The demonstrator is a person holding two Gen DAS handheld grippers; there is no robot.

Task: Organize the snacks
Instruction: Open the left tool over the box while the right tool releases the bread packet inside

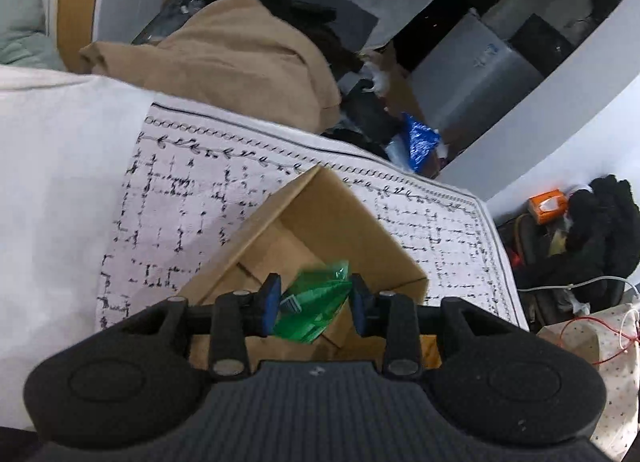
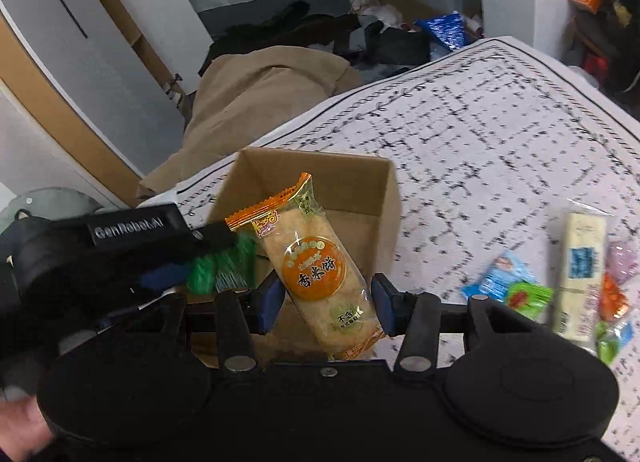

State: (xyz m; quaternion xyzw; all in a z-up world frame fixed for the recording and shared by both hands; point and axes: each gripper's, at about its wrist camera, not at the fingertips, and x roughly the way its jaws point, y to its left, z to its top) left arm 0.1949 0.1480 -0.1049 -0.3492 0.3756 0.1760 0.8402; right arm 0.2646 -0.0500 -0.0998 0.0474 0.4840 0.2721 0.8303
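While the cardboard box (image 2: 320, 178) stands open on the bed (image 2: 500, 122), near the bed's far edge, both tongs hang over it from the near side. Starting on the left, the left tongs (image 1: 314, 302) point down at the box. A green packet (image 1: 316, 302) sits between their blue pads (image 1: 269, 304). The packet touches both pads, so these tongs look closed on it. It hangs just above the inside of the box, by the box's near wall. Seen from the right tongs' camera, the green packet is blurry and is at the left side of the box. Next comes the right tongs (image 2: 326, 302). They are closed on a long rice cracker packet (image 2: 316, 262) with an orange round label. One blue pad presses on each side of its lower half. The top of the packet sticks up and leans to the left, over the open box. Farther right, well apart from the box, a small pile of snacks lies on the bed cover. In the pile are a blue packet (image 2: 500, 274), a little green and red packet (image 2: 528, 296) and a long white packet (image 2: 582, 270). An orange sweet (image 2: 612, 302) lies just beside the white one. These snacks touch or overlap each other. Past the far edge of the bed lies a brown blanket (image 2: 260, 94).
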